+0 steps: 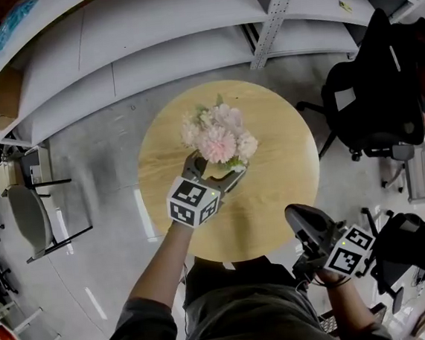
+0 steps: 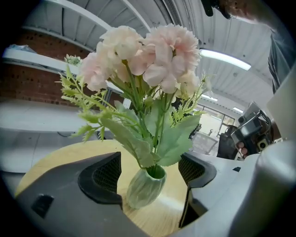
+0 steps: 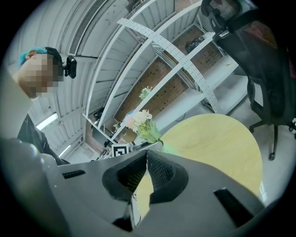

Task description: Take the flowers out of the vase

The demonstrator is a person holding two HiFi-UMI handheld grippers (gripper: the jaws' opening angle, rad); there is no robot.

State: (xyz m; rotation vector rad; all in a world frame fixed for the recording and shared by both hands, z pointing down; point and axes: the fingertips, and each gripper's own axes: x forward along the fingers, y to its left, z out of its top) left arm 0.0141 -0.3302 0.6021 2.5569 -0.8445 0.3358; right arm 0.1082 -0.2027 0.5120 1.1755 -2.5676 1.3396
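Flowers (image 1: 219, 136): where do they sit, and what are they made of?
> Middle of the round desk (image 1: 274, 189), which has a pale wood grain and a smooth top. Ruffled pale-pink and cream blooms, serrated green leaves, thin green stems. They stand upright in the vase (image 2: 144, 187). The vase is small, bulb-shaped, pale green, ribbed and glossy.

Far left of the scene?
> Head view shows a chair (image 1: 30, 213) with thin dark legs on the grey floor. White metal shelving (image 1: 148, 44) runs behind the desk.

Left claw?
> The left claw (image 1: 216, 167) is at the near side of the vase, jaws wide apart. In the left gripper view the vase sits between the two dark, mesh-textured pads (image 2: 105, 175). It is nearer the left pad, and I can't tell if that one touches. There is a clear gap to the right pad. Stems and leaves rise from between the jaws, with the blooms higher up. It holds nothing.

Right claw?
> The right claw (image 1: 298, 217) is over the desk's near right edge, well apart from the flowers. Its jaws are closed with the tips meeting, and nothing is between them. In the right gripper view the bouquet is small and far off, above and left of the jaw tips.

Further right?
> A black mesh-backed office chair (image 1: 374, 105) on a star base, just beside the desk.
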